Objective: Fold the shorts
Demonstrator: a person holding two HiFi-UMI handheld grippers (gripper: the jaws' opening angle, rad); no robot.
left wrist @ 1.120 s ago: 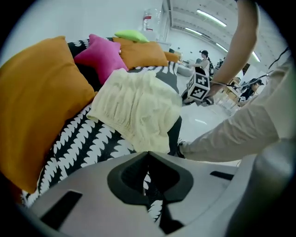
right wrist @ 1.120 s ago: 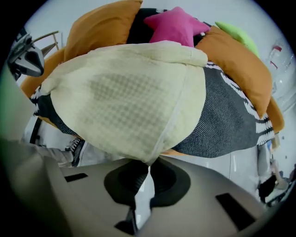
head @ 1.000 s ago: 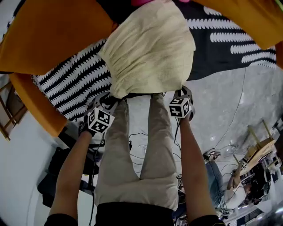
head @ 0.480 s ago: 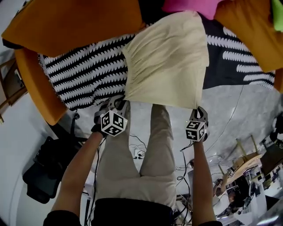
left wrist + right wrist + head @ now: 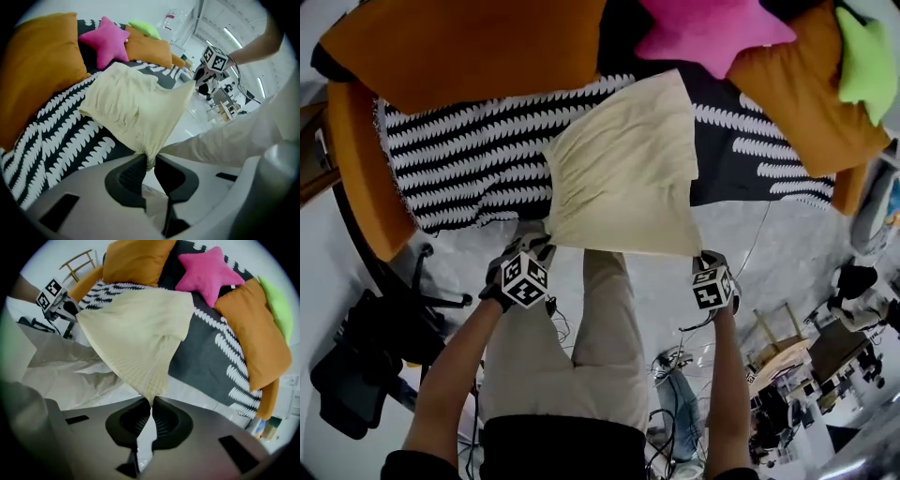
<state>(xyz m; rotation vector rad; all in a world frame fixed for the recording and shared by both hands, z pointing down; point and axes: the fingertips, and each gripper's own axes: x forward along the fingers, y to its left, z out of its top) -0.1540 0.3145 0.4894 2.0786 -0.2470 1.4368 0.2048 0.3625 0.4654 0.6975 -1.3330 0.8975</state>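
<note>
Fingers [image 5: 129, 180] of the left gripper [image 5: 150, 161] have just been closing and pinch a gathered corner of the shorts [image 5: 136, 108]. Those of the right gripper [image 5: 151, 409] are clenched tight on the opposite corner, with a thin point of cloth between the pads. Beyond them spreads the patterned cover [image 5: 459, 159], black with white zigzag rows. Its far part lies under a big orange cushion [image 5: 459, 47] at the left and a second orange cushion [image 5: 806, 84] at the right. The pale yellow shorts hang stretched between the two grippers. Their near edge is lifted off the cover, and their far end seems to rest on it, though the head view does not make that contact certain. Below the near edge are the person's beige trousers [image 5: 581, 347]. A pink star cushion [image 5: 712, 33] lies between the orange ones, and a small green cushion [image 5: 862, 56] leans on the right one.
</note>
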